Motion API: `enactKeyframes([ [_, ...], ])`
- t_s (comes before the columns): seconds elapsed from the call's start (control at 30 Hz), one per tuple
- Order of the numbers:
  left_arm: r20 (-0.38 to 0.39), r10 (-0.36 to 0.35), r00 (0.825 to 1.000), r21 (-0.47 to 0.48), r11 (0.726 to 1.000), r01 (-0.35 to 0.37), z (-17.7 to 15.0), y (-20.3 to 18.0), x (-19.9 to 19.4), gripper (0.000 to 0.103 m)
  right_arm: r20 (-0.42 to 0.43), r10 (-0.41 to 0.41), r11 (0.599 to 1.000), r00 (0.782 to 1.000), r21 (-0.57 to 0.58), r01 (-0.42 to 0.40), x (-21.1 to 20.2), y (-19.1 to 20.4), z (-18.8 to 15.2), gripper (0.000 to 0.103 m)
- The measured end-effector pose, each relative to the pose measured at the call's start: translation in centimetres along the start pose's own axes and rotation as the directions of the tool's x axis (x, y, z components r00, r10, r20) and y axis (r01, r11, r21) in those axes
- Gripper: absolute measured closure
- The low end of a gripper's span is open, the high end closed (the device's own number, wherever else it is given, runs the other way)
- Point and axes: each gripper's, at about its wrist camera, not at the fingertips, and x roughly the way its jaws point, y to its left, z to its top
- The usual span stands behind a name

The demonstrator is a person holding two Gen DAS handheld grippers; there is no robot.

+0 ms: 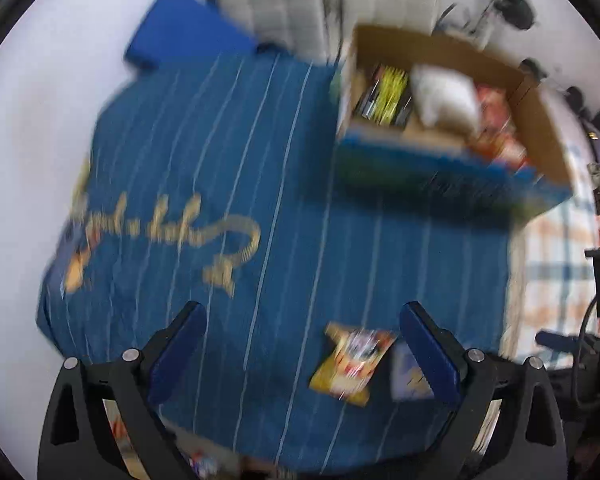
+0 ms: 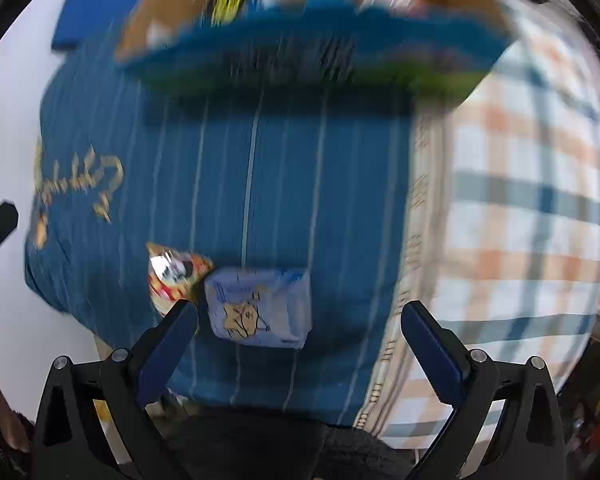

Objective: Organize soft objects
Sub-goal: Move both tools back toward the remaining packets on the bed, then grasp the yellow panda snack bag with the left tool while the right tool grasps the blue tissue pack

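A yellow snack packet (image 1: 350, 362) lies on the blue striped cloth (image 1: 260, 160), just left of my left gripper's right finger. A pale blue soft pack (image 1: 410, 372) lies beside it, partly behind that finger. My left gripper (image 1: 302, 356) is open and empty above the cloth. In the right wrist view the pale blue pack (image 2: 260, 308) lies close in front of my open, empty right gripper (image 2: 298, 354), with the yellow packet (image 2: 176, 276) to its left. An open cardboard box (image 1: 540, 128) with several packs inside stands at the back right.
A checked cloth (image 2: 520, 220) lies right of the blue one. A blue pad (image 1: 184, 28) and a pale tufted cushion (image 1: 292, 12) are at the far end. White floor (image 1: 32, 140) lies to the left. Both views are motion-blurred.
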Motion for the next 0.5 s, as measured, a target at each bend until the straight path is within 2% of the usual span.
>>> enactKeyframes([
  [0.1,-0.072,0.000,0.997,-0.038,0.999,-0.003,-2.2,1.3,2.7,0.004,-0.060,-0.063,0.996,0.996,-0.064,0.059,4.7,1.0,-0.8,0.001],
  [0.13,-0.086,0.004,0.996,-0.048,0.999,-0.008,-2.9,1.7,3.3,0.004,-0.089,-0.063,0.995,0.994,-0.083,0.055,5.8,1.3,-0.8,0.007],
  [0.17,-0.107,0.001,0.994,-0.060,0.998,-0.008,-3.5,2.0,4.1,0.004,-0.135,-0.064,0.994,0.989,-0.092,0.052,7.5,1.4,-0.9,0.014],
  [0.23,-0.131,-0.006,0.991,-0.076,0.997,-0.004,-4.3,2.2,5.0,0.004,-0.211,-0.036,0.998,0.977,-0.063,0.023,10.2,0.9,-1.1,0.054],
  [0.3,-0.153,-0.010,0.988,-0.080,0.997,-0.002,-5.0,2.2,6.0,0.004,-0.272,-0.015,1.000,0.962,-0.027,0.008,12.4,0.3,-1.3,0.066],
  [0.33,-0.159,-0.009,0.987,-0.075,0.997,-0.003,-5.2,2.1,6.3,0.004,-0.287,0.025,1.000,0.958,0.003,-0.025,13.2,0.0,-1.4,0.069],
  [0.37,-0.165,-0.011,0.986,-0.070,0.998,-0.001,-5.3,1.9,6.6,0.004,-0.282,0.057,0.998,0.958,0.034,-0.049,13.4,-0.4,-1.6,0.074],
  [0.43,-0.175,-0.020,0.984,-0.059,0.998,0.010,-5.6,1.5,7.2,0.004,-0.257,0.061,0.998,0.965,0.037,-0.053,12.9,-0.5,-1.8,0.090],
  [0.5,-0.181,-0.032,0.983,-0.048,0.999,0.023,-5.7,1.0,7.9,0.004,-0.196,0.039,0.998,0.980,0.053,-0.029,11.6,-1.2,-2.0,0.093],
])
